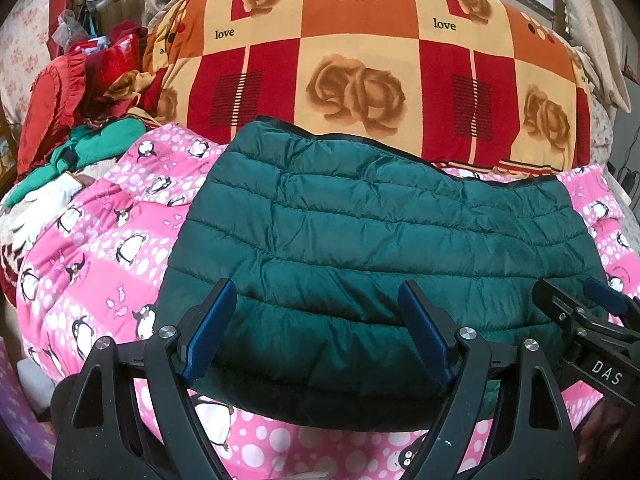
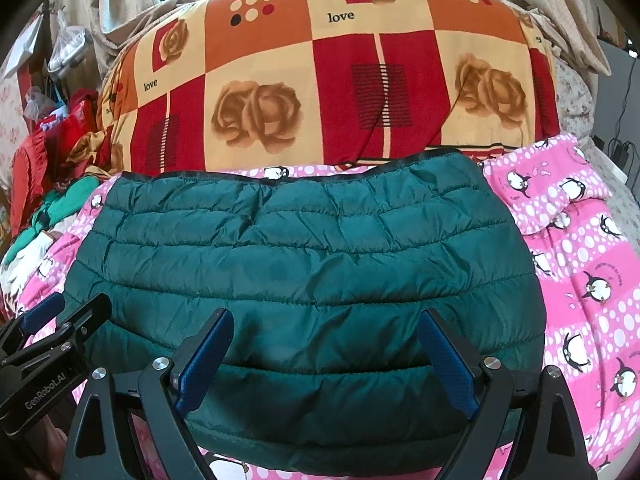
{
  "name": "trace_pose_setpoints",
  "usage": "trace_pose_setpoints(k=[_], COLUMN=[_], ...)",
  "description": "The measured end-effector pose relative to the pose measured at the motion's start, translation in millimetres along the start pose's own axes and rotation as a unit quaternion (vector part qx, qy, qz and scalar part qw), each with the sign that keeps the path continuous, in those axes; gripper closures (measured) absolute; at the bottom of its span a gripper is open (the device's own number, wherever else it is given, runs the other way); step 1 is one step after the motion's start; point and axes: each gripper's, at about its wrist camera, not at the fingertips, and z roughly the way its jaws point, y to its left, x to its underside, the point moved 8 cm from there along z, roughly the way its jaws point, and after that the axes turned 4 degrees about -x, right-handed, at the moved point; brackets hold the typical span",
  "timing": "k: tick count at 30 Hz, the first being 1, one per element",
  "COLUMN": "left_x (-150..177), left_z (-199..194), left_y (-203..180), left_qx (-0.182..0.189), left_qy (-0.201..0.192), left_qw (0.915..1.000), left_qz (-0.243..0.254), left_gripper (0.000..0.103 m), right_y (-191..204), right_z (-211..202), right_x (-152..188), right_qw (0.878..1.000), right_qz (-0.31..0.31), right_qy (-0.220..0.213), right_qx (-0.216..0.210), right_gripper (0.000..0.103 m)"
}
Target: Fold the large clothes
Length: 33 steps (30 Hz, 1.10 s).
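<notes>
A dark green quilted jacket (image 1: 380, 248) lies folded into a wide, puffy bundle on the bed, on top of a pink penguin-print quilt (image 1: 100, 248). Its dark-trimmed far edge runs along the foot of a big rolled blanket (image 1: 360, 60) in red, orange and cream squares with roses (the word "love" is printed on it here and there).

Both tools hover at the near edge of the jacket, side by side. The left hand-held gripper (image 1: 316, 334) has its blue-padded fingers (image 1: 212, 332) spread wide, one on either side of the near fold, with nothing pinched between them. The right hand-held gripper (image 2: 324, 364) is just the same: jaws wide apart over the jacket's near edge, gripping nothing. Each shows at the edge of the other's view, close alongside.

Off to the left is a heap of clothes (image 1: 92, 148): something bright green, something white and knitted, and red frilly fabric behind. The quilt bunches up in a fold at the right of the jacket (image 2: 552, 188).
</notes>
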Motion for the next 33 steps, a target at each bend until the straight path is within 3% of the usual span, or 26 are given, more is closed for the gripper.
trace_pose_setpoints(k=[33], left_x=[5.5], left_z=[3.6], left_y=[-2.2], left_qx=[0.003], left_qy=[0.01], left_qw=[0.9999], left_qz=[0.003], left_gripper=[0.02], right_y=[0.2], right_z=[6.6], right_x=[6.2], right_qw=[1.0], right_qz=[0.006], right_qy=[0.008], right_qx=[-0.002], right_gripper=[0.011])
